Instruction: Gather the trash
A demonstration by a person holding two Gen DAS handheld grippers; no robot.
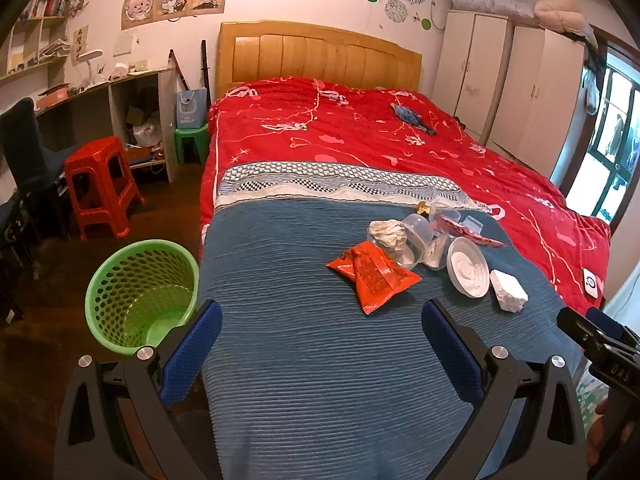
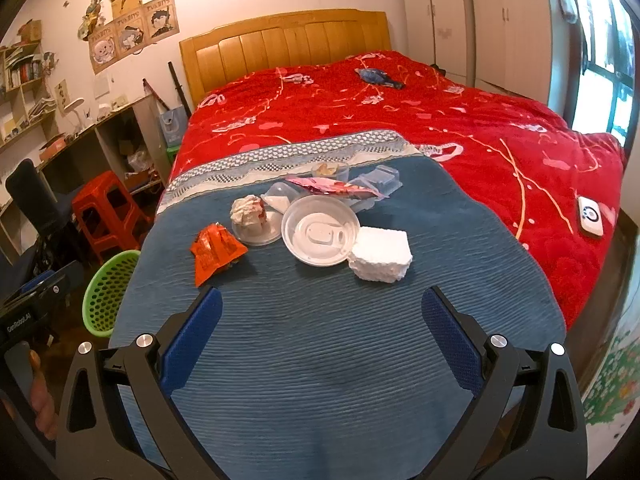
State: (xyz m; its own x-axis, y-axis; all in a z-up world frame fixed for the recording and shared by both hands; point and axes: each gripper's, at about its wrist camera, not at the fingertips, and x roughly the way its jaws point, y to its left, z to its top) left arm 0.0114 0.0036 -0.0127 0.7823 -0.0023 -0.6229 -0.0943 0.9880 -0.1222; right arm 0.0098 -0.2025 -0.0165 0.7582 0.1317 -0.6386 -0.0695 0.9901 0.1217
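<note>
Trash lies in a cluster on the blue blanket (image 1: pixel 304 360) at the foot of the bed: an orange snack wrapper (image 1: pixel 374 274) (image 2: pixel 216 252), a crumpled paper ball (image 1: pixel 386 232) (image 2: pixel 248 210), clear plastic cups (image 1: pixel 418 236), a round white lid (image 1: pixel 468 266) (image 2: pixel 320 234), a white foam block (image 1: pixel 508 290) (image 2: pixel 380 256) and a pink wrapper (image 2: pixel 336 188). A green mesh bin (image 1: pixel 140 292) (image 2: pixel 106 292) stands on the floor to the left of the bed. My left gripper (image 1: pixel 320 328) is open above the blanket, short of the wrapper. My right gripper (image 2: pixel 320 320) is open too, just short of the lid and foam.
A red quilt (image 1: pixel 360 140) covers the far bed, with a blue toy (image 1: pixel 414 118) on it and a white device (image 2: pixel 590 216) near the right edge. A red stool (image 1: pixel 100 188), a dark chair (image 1: pixel 24 148) and a desk stand left. Wardrobes line the right wall.
</note>
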